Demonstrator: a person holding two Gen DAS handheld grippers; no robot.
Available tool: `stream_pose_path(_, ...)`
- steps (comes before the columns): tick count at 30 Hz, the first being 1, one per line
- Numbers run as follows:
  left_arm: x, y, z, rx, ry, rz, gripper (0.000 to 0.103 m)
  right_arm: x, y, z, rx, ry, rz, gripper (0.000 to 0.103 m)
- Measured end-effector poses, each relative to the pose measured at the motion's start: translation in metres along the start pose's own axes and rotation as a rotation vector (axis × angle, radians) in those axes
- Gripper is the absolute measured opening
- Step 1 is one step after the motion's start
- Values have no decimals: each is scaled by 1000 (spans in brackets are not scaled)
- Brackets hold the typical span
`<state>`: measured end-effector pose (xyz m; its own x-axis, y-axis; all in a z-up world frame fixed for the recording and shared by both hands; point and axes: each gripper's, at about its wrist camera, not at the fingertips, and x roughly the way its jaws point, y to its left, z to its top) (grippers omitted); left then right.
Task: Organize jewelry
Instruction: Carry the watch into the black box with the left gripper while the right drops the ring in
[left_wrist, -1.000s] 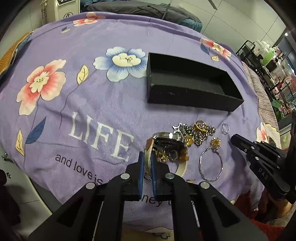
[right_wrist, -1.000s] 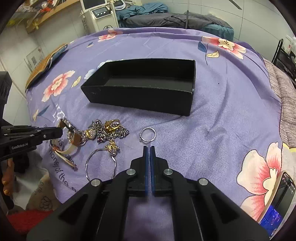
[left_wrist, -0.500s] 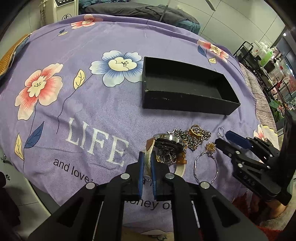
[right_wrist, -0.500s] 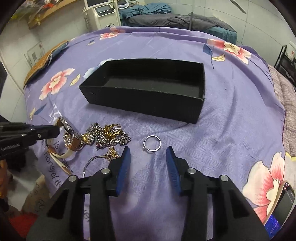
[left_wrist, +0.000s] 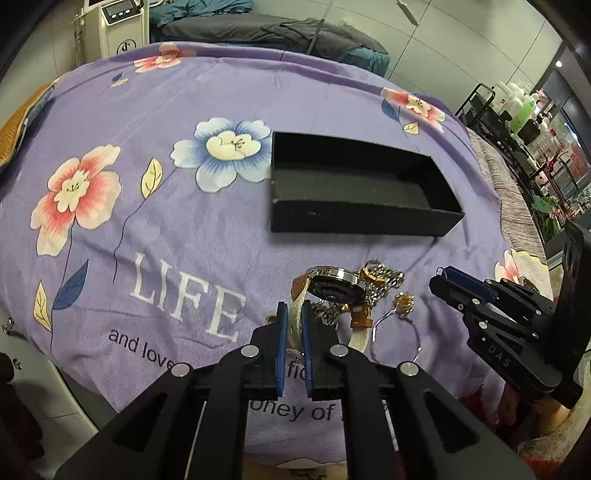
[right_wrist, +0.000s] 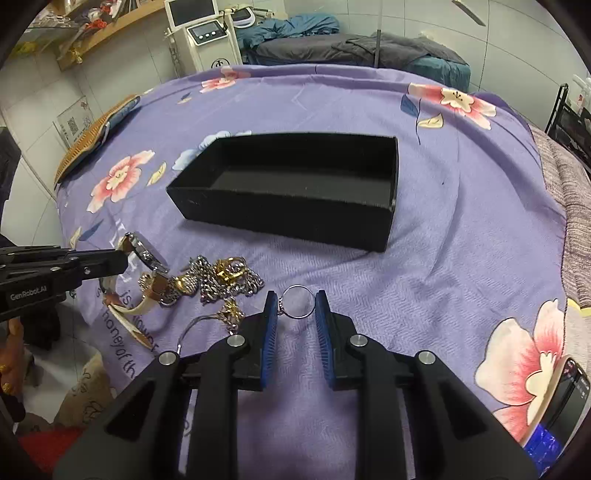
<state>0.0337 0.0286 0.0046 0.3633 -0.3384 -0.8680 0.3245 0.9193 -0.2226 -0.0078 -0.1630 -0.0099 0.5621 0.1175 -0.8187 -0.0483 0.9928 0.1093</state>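
Observation:
My left gripper (left_wrist: 291, 314) is shut on the cream strap of a wristwatch (left_wrist: 334, 286) and holds it tilted up off the purple cloth; the watch also shows in the right wrist view (right_wrist: 142, 251). My right gripper (right_wrist: 295, 306) is open, its pads on either side of a small silver ring (right_wrist: 297, 306) lying on the cloth. A tangle of silver and gold chains (right_wrist: 221, 277) and a thin bangle with a gold charm (left_wrist: 397, 325) lie beside the watch. An empty black box (right_wrist: 295, 184) sits behind them.
The purple flowered cloth (left_wrist: 147, 221) covers a round table and drops off at the near edge. A phone (right_wrist: 561, 398) lies at the right edge. A white machine (right_wrist: 203, 37) and a bed stand behind the table.
My right gripper opened and moved forward around the ring. My left gripper lifted the watch by its strap, tilting its face up.

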Motion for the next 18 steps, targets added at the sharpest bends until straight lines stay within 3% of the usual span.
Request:
stream_pose_path(12,-27,-16,41,44,-123,-22,7,-25,0,38,-11,-106,2,22)
stream_pose_path(18,-16,-18,76,20,-175,-12,7,-18,-6,63,-22,-139,-32,22)
